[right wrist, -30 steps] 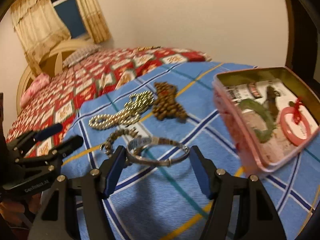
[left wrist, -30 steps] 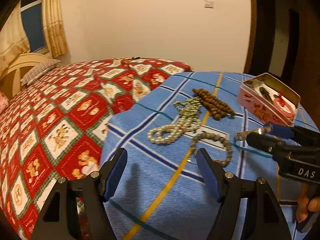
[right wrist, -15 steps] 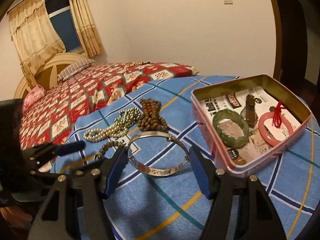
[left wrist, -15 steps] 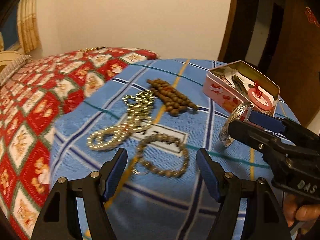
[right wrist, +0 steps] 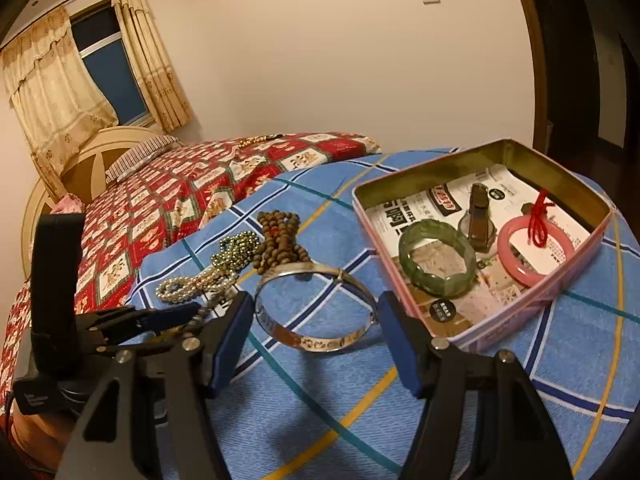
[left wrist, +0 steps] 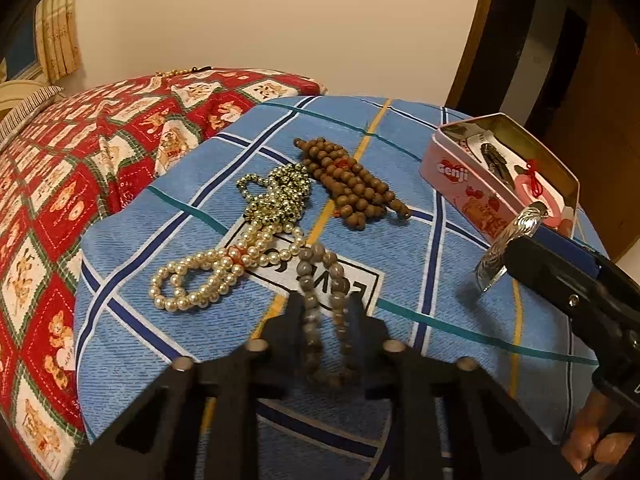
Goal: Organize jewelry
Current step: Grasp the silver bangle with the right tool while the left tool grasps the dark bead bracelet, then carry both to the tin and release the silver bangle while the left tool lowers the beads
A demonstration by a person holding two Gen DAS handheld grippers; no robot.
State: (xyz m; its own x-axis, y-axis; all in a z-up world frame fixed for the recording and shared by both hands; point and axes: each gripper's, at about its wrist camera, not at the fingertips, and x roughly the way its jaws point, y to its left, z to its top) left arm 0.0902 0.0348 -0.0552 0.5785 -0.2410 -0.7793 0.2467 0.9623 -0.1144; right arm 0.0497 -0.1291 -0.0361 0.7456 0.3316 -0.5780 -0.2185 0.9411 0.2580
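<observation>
My left gripper (left wrist: 326, 314) is closing on a grey-brown bead bracelet (left wrist: 306, 268). Its pads squeeze the bracelet into a narrow loop on the blue checked cloth (left wrist: 420, 264). The right gripper (right wrist: 315, 302) is shut on a silver bangle (right wrist: 320, 346) and holds it just above the cloth, left of the open pink tin (right wrist: 432, 166). In the left wrist view the silver bangle (left wrist: 508, 236) sits in the right gripper (left wrist: 530, 240) in front of the pink tin (left wrist: 460, 184). The tin holds a green bangle (right wrist: 438, 264), a pink bangle (right wrist: 536, 250) with a red cord, and a dark watch (right wrist: 478, 216).
A pearl necklace (left wrist: 208, 272), a gold bead chain (left wrist: 276, 196) and a bunch of brown wooden beads (left wrist: 352, 188) lie on the cloth beyond the left gripper. A bed with a red patterned quilt (left wrist: 80, 168) lies to the left. A person's hand (left wrist: 592, 444) grips the right handle.
The left gripper moved forward and down over the grey-brown bracelet and closed around it, pressing the round loop narrow. The right gripper, still holding the silver bangle, shifted slightly beside the tin.
</observation>
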